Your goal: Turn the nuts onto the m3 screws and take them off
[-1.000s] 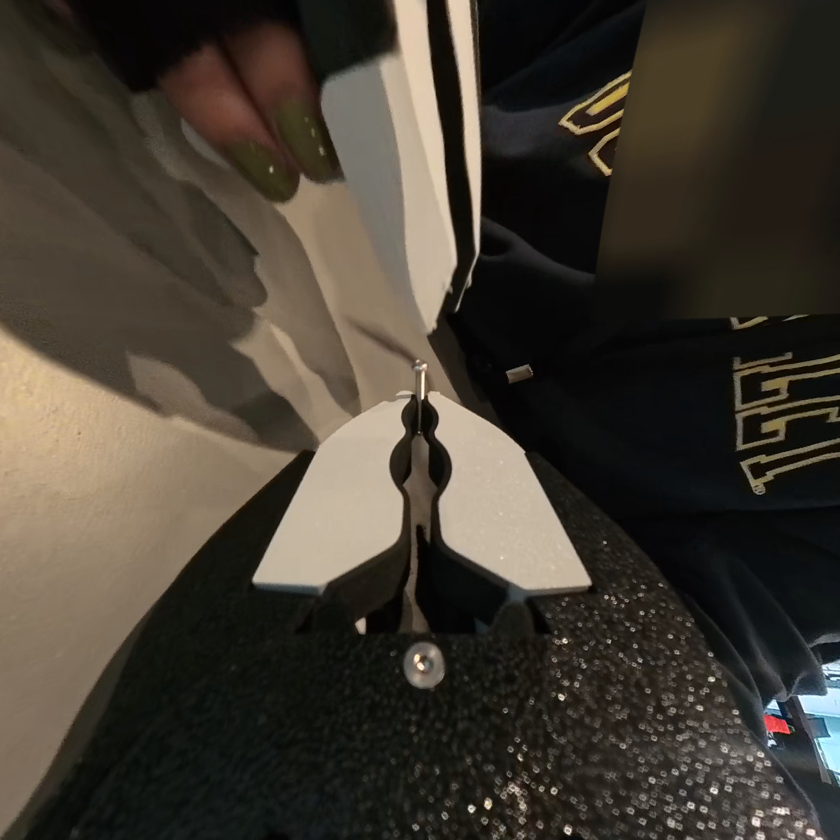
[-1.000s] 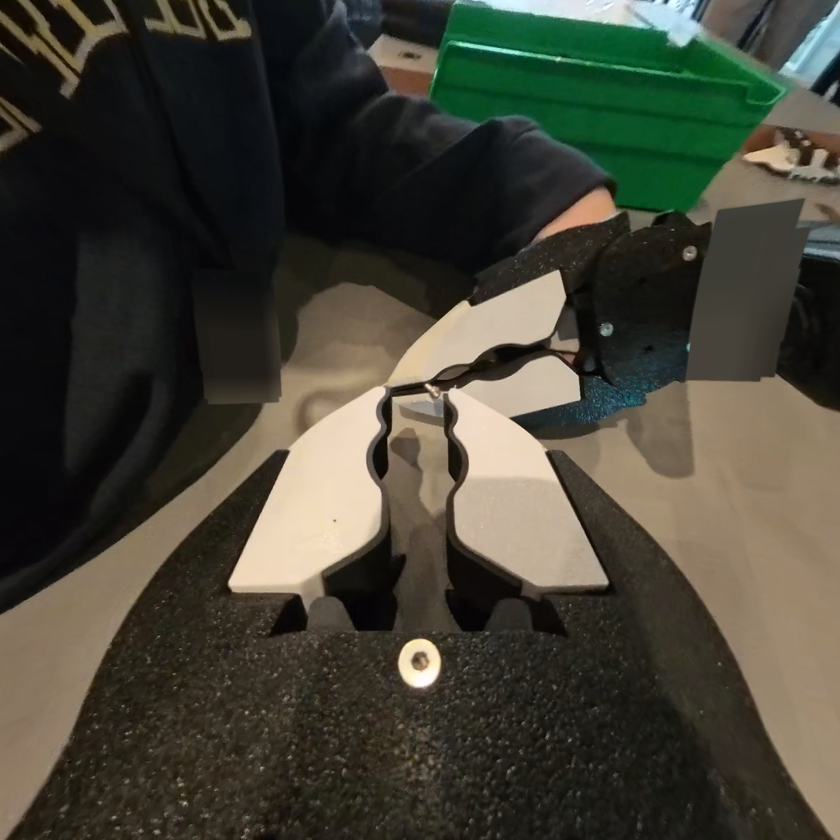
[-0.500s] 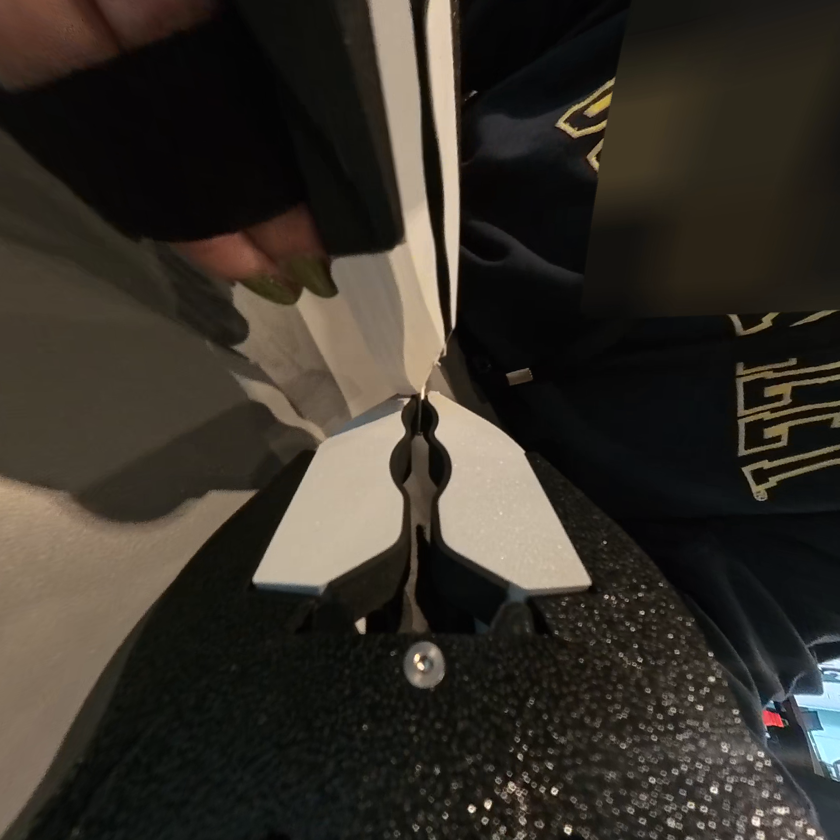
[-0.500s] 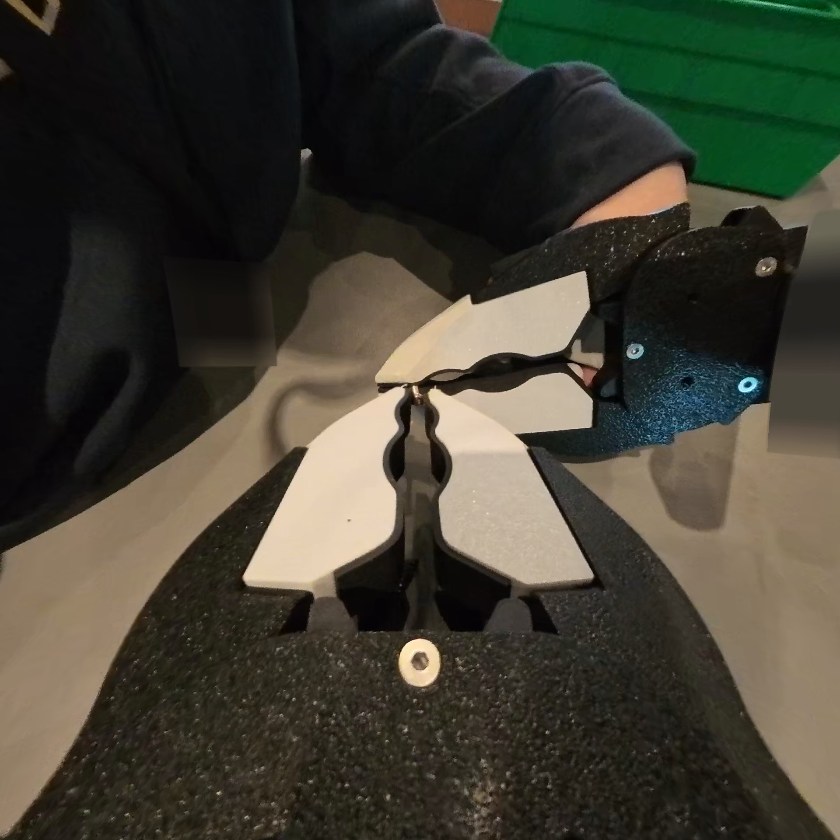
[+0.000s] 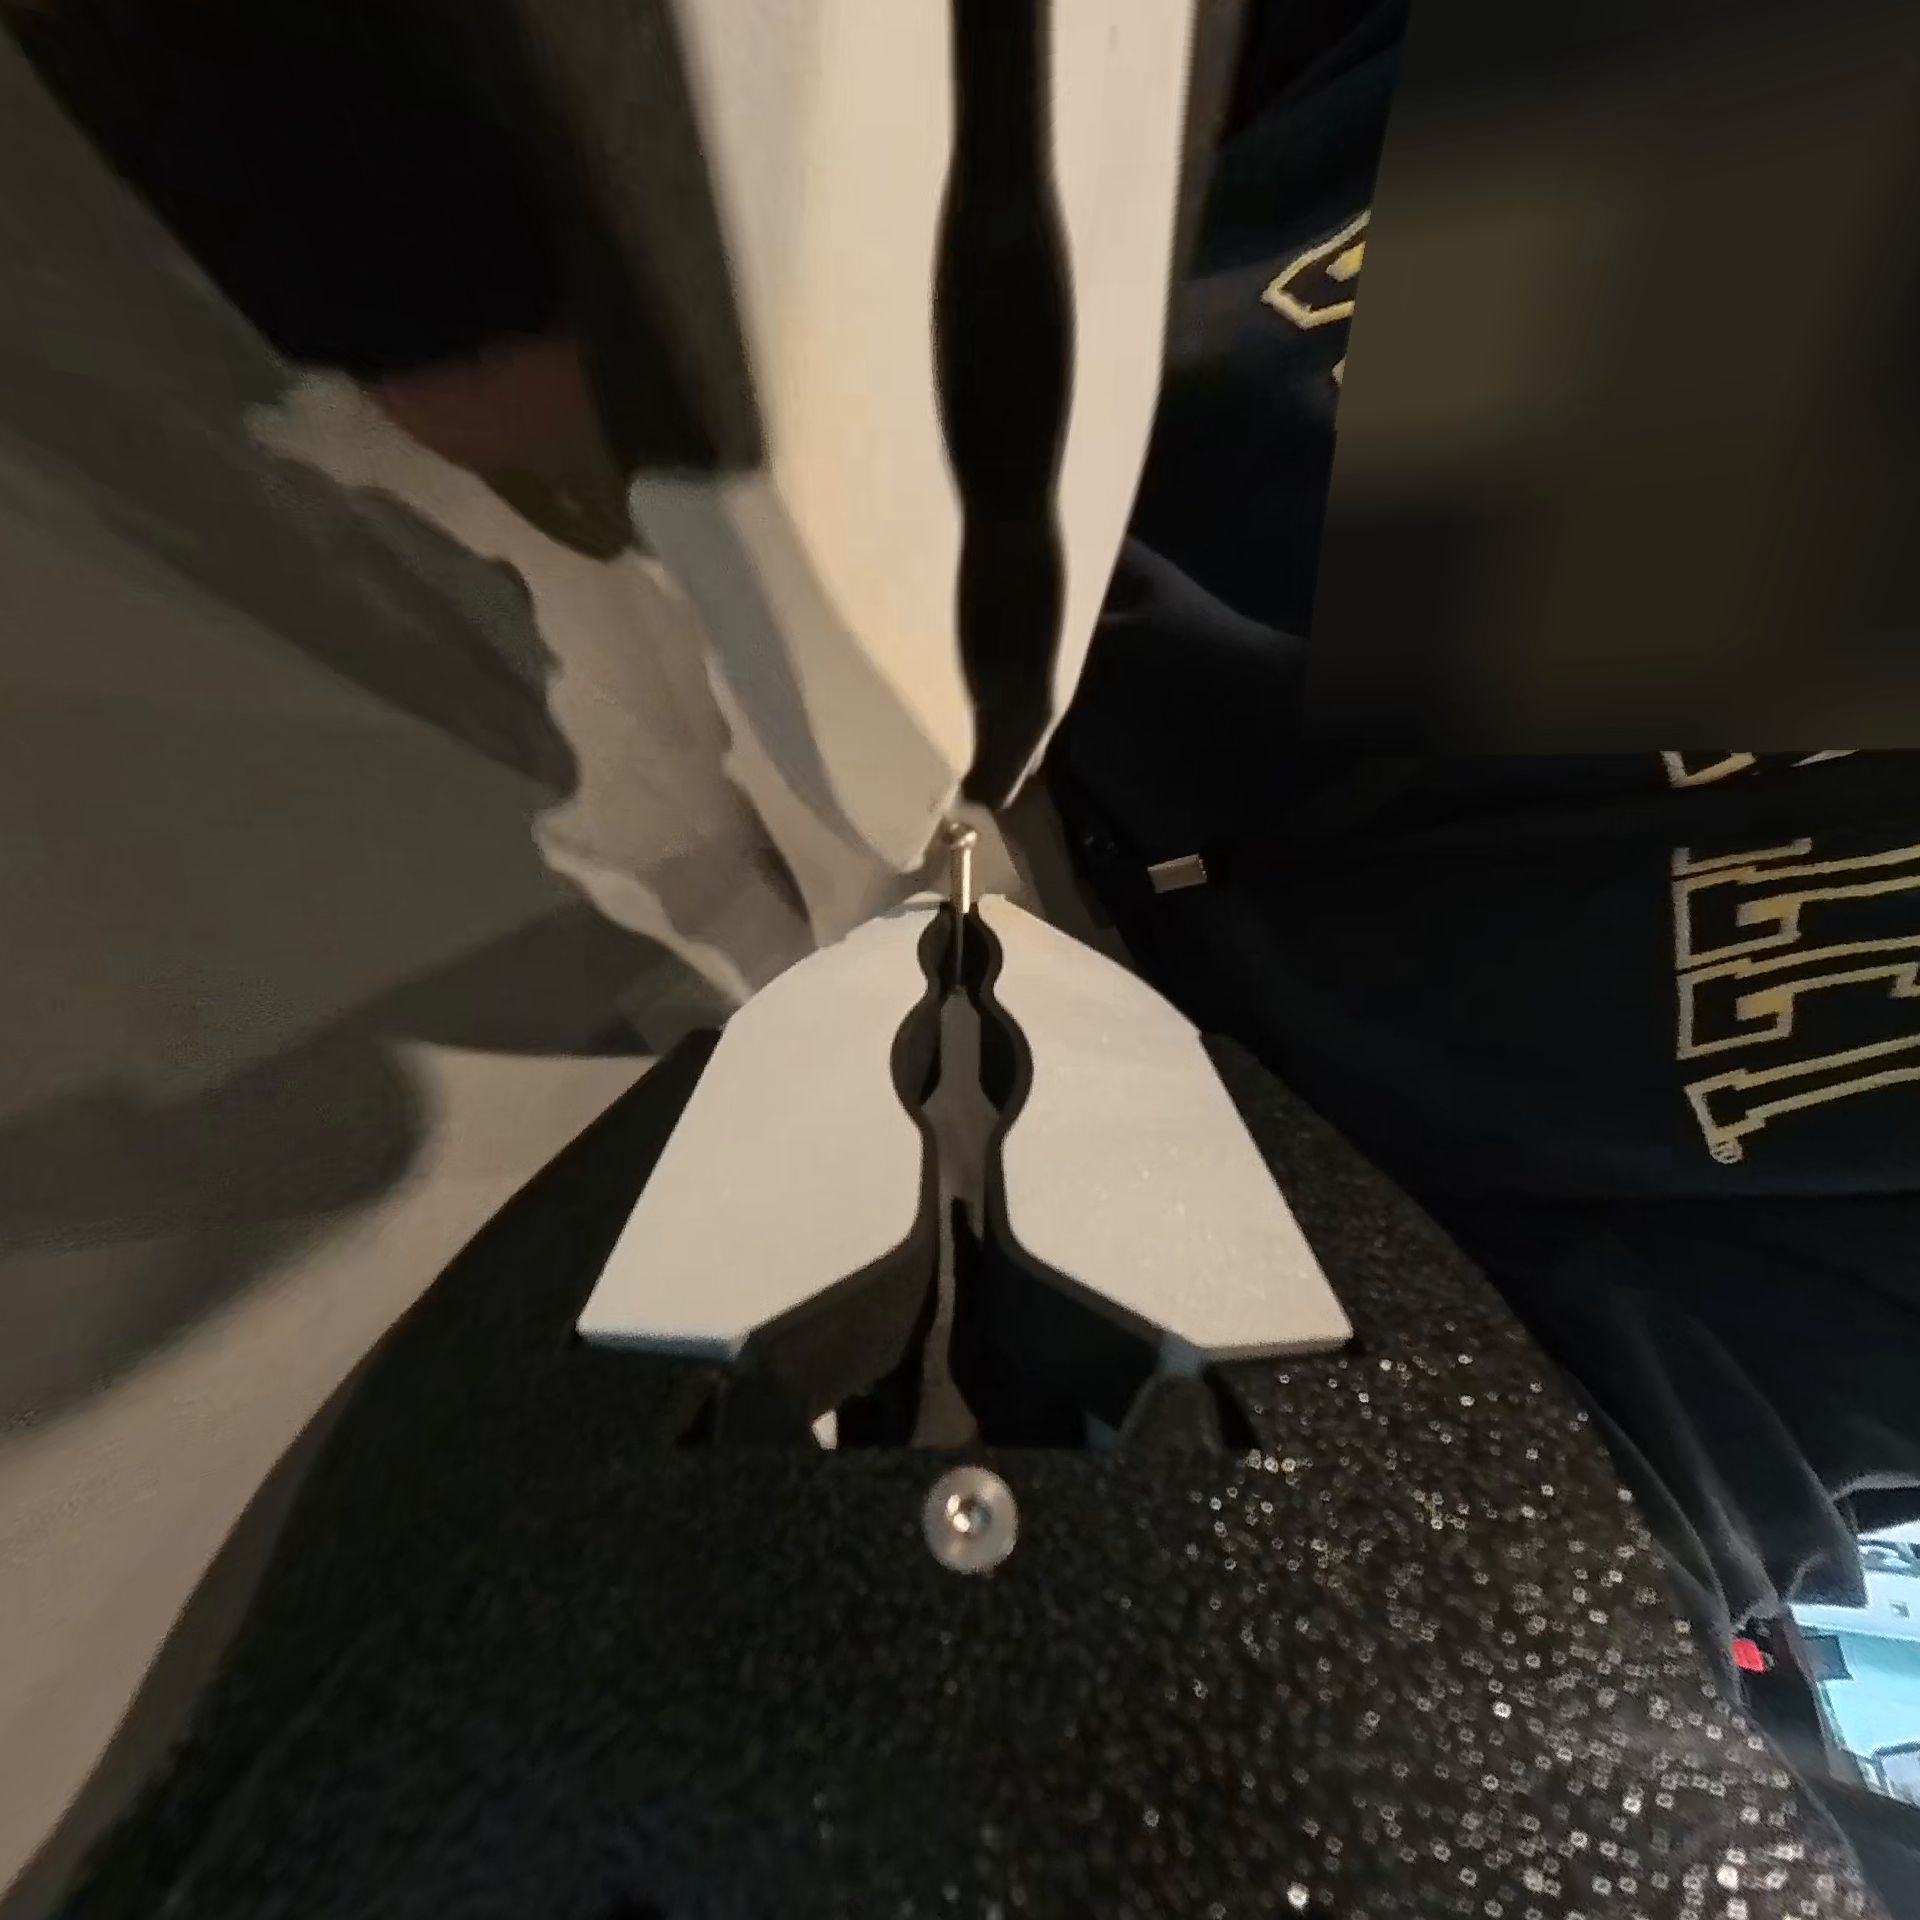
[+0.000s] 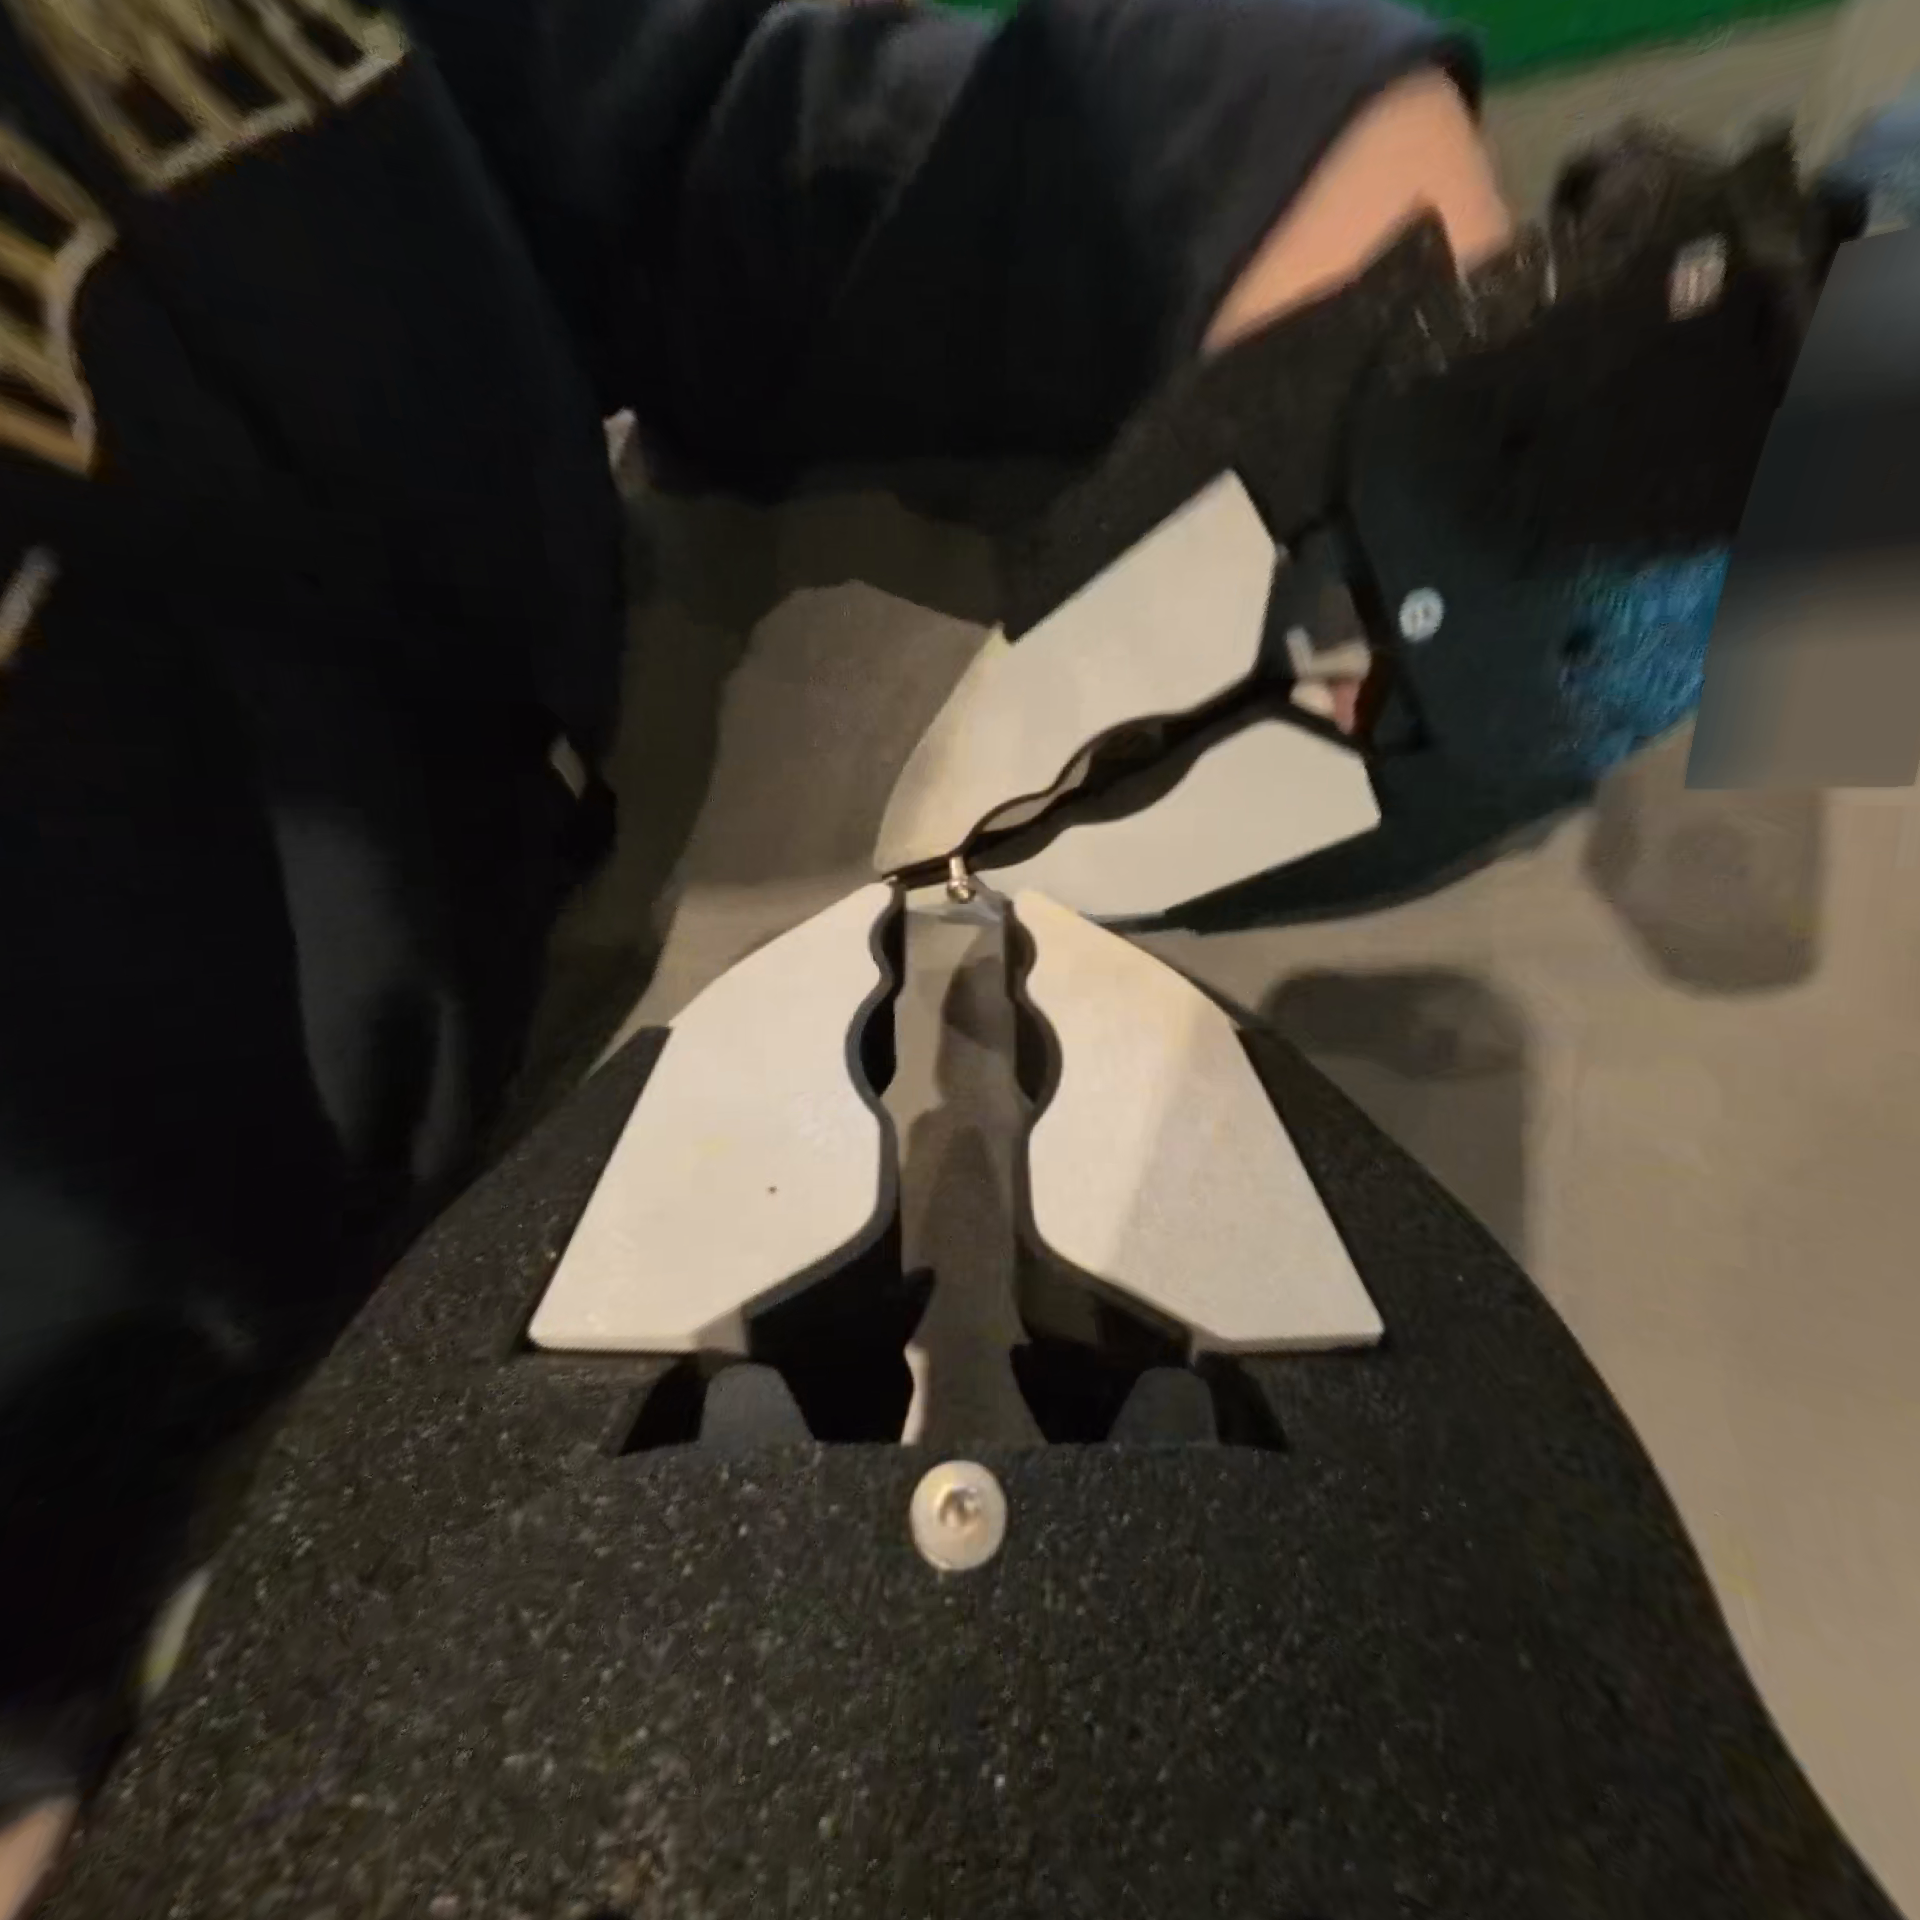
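Note:
My left gripper (image 5: 961, 906) is shut on a thin silver m3 screw (image 5: 962, 873), which sticks out past its tips. The screw's free end carries a small wider piece (image 5: 957, 831), nut or head, I cannot tell which. My right gripper (image 6: 954, 902) is open with a narrow gap, its tips on either side of that end of the screw (image 6: 958, 881). In the left wrist view the right gripper (image 5: 971, 805) comes down from above, tip to tip with the left one. In the right wrist view the left gripper (image 6: 914, 871) reaches in from the upper right. Both are held above the table.
A grey table top (image 6: 1558, 1143) lies under both grippers. The person's dark sweatshirt (image 5: 1455, 1039) and sleeve (image 6: 935, 208) fill the space close behind. A strip of a green bin (image 6: 1662, 31) shows at the far edge. My two grippers' fingertips are within a few centimetres of each other.
The right gripper was open a second ago, closed on the screw's end half a second ago, and now stands open again. The left gripper has kept hold of the screw throughout.

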{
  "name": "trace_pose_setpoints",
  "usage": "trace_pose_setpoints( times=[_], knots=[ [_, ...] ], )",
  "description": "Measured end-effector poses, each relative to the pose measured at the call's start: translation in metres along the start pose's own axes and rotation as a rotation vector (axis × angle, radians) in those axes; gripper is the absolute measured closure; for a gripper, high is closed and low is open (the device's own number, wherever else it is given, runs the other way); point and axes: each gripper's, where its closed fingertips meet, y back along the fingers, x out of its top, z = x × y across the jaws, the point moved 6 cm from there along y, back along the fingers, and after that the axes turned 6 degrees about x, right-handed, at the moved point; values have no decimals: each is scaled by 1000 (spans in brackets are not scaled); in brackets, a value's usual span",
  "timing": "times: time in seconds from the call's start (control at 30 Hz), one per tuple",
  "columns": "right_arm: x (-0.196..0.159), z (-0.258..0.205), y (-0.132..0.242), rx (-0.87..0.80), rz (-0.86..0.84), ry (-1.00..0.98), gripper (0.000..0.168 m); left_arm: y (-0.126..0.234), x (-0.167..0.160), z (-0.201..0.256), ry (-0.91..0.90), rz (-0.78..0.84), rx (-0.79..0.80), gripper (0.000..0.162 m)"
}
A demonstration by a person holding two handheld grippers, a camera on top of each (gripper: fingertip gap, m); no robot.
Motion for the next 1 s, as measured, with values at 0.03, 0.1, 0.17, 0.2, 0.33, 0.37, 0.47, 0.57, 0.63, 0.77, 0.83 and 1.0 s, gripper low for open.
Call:
trace_pose_setpoints(
  times=[0.03, 0.1, 0.17, 0.2, 0.33, 0.37, 0.47, 0.57, 0.63, 0.77, 0.83, 1.0],
  knots=[
    [0, -2, 2, -20, 14, 98, 149, 0, 0, 0, 1, 0, -1, 161],
    [-2, -5, 3, -64, 3, 241, 147, 0, 0, 0, 2, 0, -4, 161],
    [0, -4, 2, -85, -4, 293, 149, 0, 0, 0, 3, 0, -5, 161],
    [1, -4, 1, -71, 9, 300, 152, 0, 0, 0, 3, -1, -5, 161],
    [4, -4, 2, -16, 25, 313, 159, 0, 0, 0, 3, -1, -4, 161],
    [4, -3, 2, -18, 33, 311, 162, 0, 0, 0, 3, -1, -4, 161],
    [3, 0, 0, -29, 14, 313, 163, 0, 0, 0, 3, -3, -4, 161],
    [3, 0, 0, -28, 16, 319, 163, 0, 0, 0, 3, -4, -3, 161],
    [2, 1, 0, -18, 17, 299, 164, 0, 0, 0, 2, -7, -1, 161],
    [4, 2, 0, -6, 21, 127, 166, 0, -1, 0, -2, -13, 2, 161],
    [4, 3, 0, 22, 42, -82, 166, 0, -1, 0, -4, -13, 2, 161],
    [9, 5, 8, -8, 77, -53, 168, 0, 0, -1, 5, -3, 0, 161]
  ],
)
